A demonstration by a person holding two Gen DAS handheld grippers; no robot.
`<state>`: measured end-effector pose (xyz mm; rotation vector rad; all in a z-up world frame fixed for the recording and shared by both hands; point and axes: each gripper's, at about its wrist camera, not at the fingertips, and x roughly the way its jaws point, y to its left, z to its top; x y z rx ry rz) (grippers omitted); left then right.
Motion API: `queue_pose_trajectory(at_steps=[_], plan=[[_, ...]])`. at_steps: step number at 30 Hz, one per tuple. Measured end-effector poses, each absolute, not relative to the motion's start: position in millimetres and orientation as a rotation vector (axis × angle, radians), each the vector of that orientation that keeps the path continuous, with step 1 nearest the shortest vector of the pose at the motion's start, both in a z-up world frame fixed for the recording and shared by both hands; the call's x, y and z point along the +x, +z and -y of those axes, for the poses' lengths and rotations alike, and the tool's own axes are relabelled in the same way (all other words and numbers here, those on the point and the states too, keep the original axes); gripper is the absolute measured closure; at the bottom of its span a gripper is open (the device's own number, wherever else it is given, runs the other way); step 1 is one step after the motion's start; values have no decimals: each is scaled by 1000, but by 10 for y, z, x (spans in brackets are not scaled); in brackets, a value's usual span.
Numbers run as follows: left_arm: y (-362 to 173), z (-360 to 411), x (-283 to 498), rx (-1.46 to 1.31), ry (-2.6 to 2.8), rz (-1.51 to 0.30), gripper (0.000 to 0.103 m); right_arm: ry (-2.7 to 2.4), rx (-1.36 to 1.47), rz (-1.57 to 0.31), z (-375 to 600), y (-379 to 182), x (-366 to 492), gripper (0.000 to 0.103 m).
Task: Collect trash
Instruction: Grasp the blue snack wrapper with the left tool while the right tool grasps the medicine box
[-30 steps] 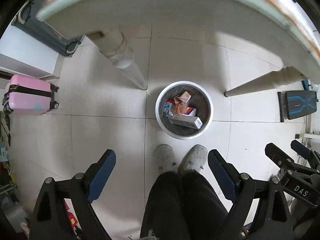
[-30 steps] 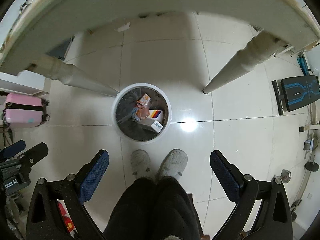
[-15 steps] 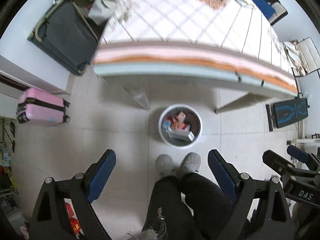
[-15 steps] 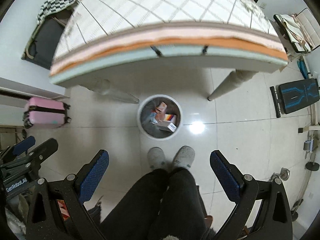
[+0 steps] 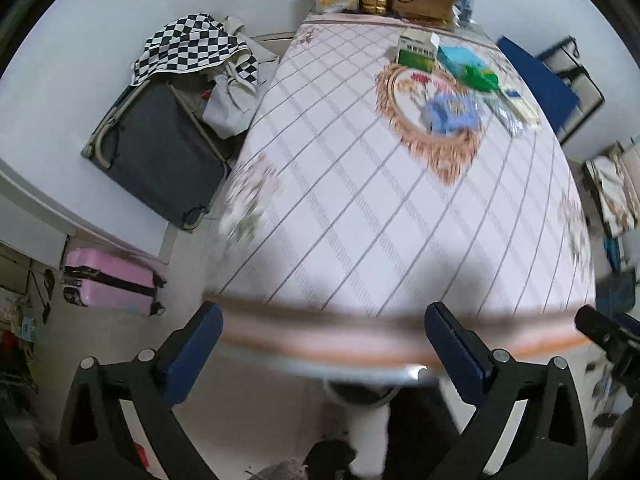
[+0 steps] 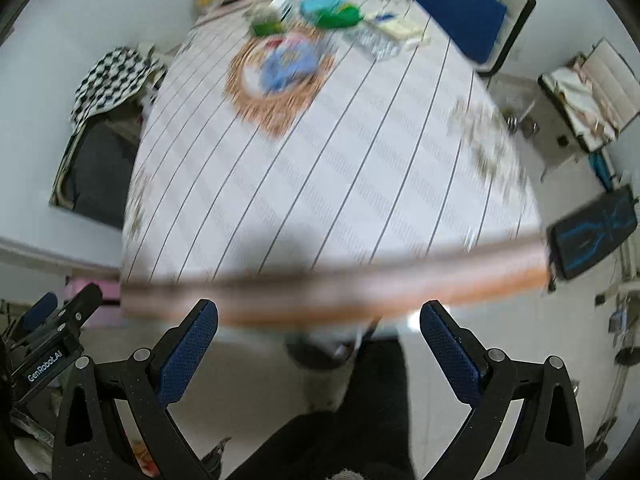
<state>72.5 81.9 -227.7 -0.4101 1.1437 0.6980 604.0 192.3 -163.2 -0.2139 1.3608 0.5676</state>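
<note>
The left gripper (image 5: 320, 344) stood wide open, its blue pads far apart and nothing between them; the right gripper (image 6: 319, 340) was the same, spread wide and empty. Both hung just short of the near edge of the table (image 5: 360, 220), above the person's dark trousers (image 6: 360, 420). Under that edge, part of the bin's pale rim (image 5: 362, 398) showed, mostly hidden by the tabletop. The trash lay well apart from the grippers, at the far end of the checked cloth: a green and white carton (image 5: 417, 51) standing upright, a teal packet (image 5: 458, 57) beside it, a green wrapper (image 5: 480, 77), a blurred blue packet (image 5: 452, 114) on the round brown pattern, and a clear crinkled bag (image 5: 506, 114) to its right. Motion blur smeared finer detail. A pink suitcase (image 5: 110, 282) lay on the floor left of the table.
</note>
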Motion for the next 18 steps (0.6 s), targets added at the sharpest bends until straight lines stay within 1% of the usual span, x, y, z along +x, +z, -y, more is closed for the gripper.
queue_pose_trajectory(at_steps=[6, 8, 11, 15, 16, 18], plan=[[-2366, -1217, 1976, -564, 702, -1164, 0, 540, -237, -1343, -2229, -1788, 7710, 1], [-2505, -1363, 2423, -603, 706, -1186, 0, 519, -245, -1337, -2331, -1890, 8266, 1], [-2705, -1541, 2895, -674, 696, -1206, 1, 493, -234, -1353, -2454, -2095, 9116, 1], [-3082, -1749, 3482, -768, 662, -1246, 1, 471, -239, -1379, -2673, -2454, 9969, 1], [-3149, -1781, 3577, -776, 654, -1252, 2, 467, -246, -1389, -2734, -2553, 10138, 1], [-3320, -1829, 3781, -789, 641, -1278, 8, 473, -256, -1403, -2859, -2728, 10422, 1]])
